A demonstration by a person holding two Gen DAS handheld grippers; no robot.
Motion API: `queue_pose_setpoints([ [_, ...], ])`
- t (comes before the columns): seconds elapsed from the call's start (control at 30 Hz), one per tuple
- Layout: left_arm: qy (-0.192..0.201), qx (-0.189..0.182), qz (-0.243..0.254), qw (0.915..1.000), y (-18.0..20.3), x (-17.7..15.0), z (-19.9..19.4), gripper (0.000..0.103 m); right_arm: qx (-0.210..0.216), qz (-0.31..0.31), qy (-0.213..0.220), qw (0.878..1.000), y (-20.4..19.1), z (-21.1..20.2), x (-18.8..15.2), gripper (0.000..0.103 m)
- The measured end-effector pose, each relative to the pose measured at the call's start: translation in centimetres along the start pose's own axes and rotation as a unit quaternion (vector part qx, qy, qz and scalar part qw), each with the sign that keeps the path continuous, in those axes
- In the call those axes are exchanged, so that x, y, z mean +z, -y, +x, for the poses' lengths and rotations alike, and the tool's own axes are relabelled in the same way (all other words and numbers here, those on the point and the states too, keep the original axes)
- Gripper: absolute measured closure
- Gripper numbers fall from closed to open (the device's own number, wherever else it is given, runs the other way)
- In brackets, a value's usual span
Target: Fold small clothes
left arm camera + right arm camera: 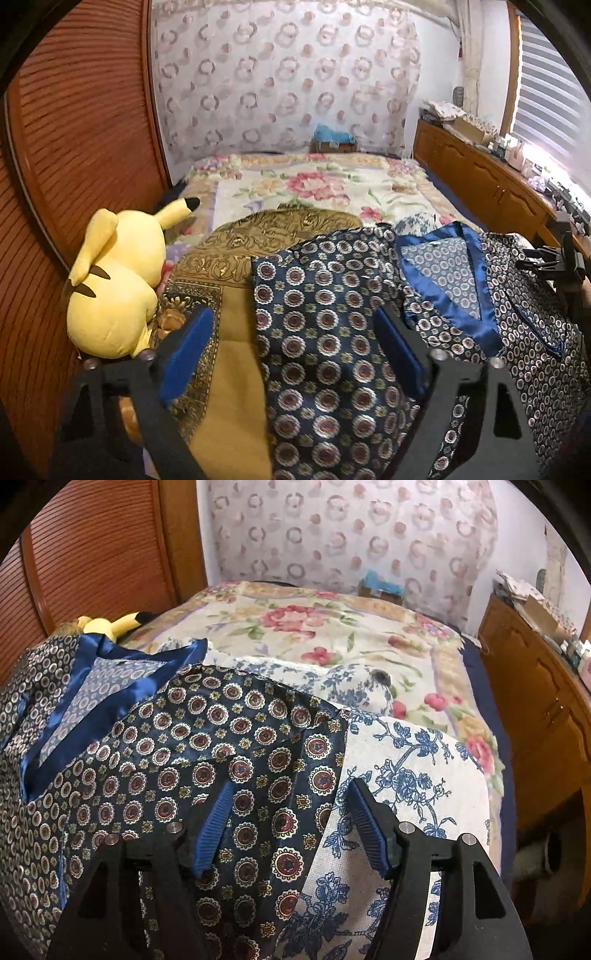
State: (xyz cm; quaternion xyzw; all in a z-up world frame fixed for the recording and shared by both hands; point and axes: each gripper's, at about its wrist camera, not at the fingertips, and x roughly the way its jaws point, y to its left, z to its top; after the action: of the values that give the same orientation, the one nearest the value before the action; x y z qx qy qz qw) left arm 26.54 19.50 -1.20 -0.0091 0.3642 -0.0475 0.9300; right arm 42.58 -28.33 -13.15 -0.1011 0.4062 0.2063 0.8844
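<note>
Navy medallion-print garment (325, 332) lies spread face-up on cushions at the foot of the bed (332, 184), blue satin collar (458, 295) open. Left gripper (295, 350) and right gripper (291, 823) both hover over its side edges, jaws apart, nothing pinched. Judged step: lining up for the first fold; next, each must close on a cloth edge.

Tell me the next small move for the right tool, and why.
Probably lower the right tool and close on the navy patterned garment's edge: the jaws stand open astride that edge, over the blue floral cushion, with nothing gripped yet.
</note>
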Motion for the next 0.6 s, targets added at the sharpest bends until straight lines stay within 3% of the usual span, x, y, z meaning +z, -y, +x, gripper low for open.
queue_pose_setpoints([
  [0.07,-0.015,-0.007,-0.006,0.9998,-0.6,0.4,1.2,0.028,-0.002,0.001,-0.001,1.000,0.0,0.0,0.0,0.035],
  [0.23,-0.049,-0.013,-0.023,0.9984,-1.9,0.9,4.0,0.035,-0.003,0.002,-0.002,1.000,-0.1,0.3,0.1,0.032],
  [0.43,-0.063,-0.029,-0.027,0.9972,-1.9,0.4,5.1,0.061,-0.004,0.002,-0.002,1.000,-0.1,0.3,0.1,0.030],
  [0.6,-0.068,-0.018,-0.009,0.9975,-1.0,0.5,5.4,0.062,-0.004,0.002,-0.002,1.000,0.0,0.3,0.1,0.029],
])
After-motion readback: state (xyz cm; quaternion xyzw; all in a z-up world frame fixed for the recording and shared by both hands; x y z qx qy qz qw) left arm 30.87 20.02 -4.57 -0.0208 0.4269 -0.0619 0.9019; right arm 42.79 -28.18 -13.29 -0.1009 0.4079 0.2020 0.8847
